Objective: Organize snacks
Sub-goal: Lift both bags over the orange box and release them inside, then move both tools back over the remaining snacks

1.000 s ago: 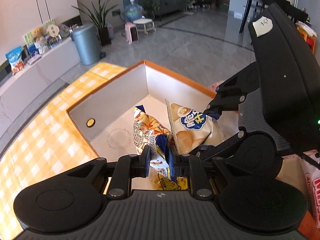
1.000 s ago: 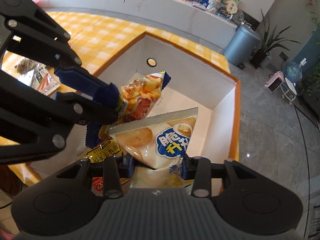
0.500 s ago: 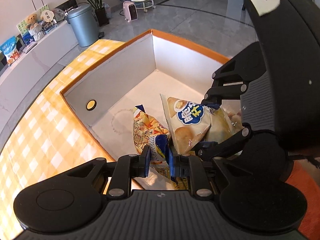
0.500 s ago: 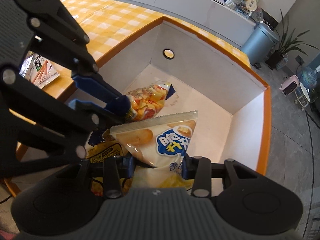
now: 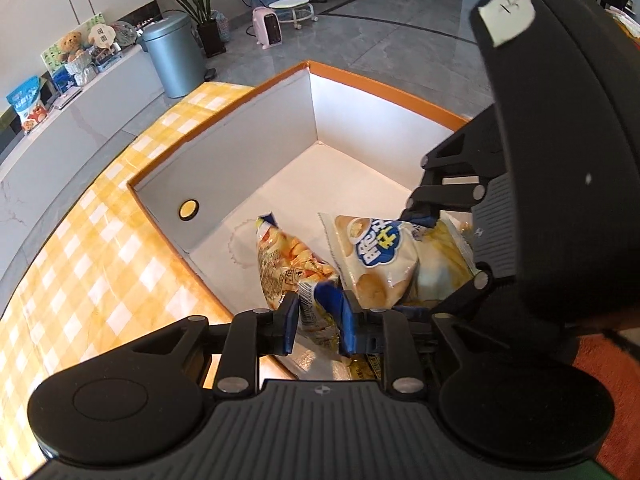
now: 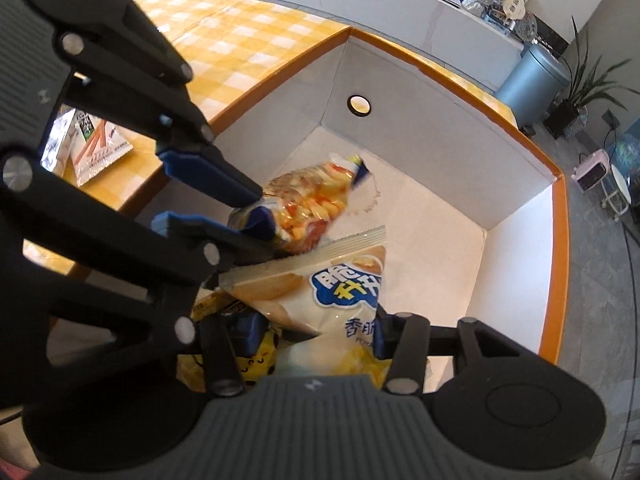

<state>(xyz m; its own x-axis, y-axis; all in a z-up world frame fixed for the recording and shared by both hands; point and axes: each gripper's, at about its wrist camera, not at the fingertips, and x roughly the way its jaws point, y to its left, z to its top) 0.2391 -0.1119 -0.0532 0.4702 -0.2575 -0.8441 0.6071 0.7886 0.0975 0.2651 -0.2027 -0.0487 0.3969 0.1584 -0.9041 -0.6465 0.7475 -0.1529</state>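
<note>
Snack bags [image 5: 294, 264] [image 6: 340, 296] sit pinched in both tools [image 5: 316, 320] [image 6: 320, 330] over the box [image 5: 256, 148].

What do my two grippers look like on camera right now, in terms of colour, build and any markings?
Both are matte black plastic. The left gripper and right gripper each have blue finger pads, jointed link bars with silver pivot screws, a ribbed grey body and round black caps at the sides. The right one carries a white paper sticker with handwriting. No cables or sleeves show.
</note>
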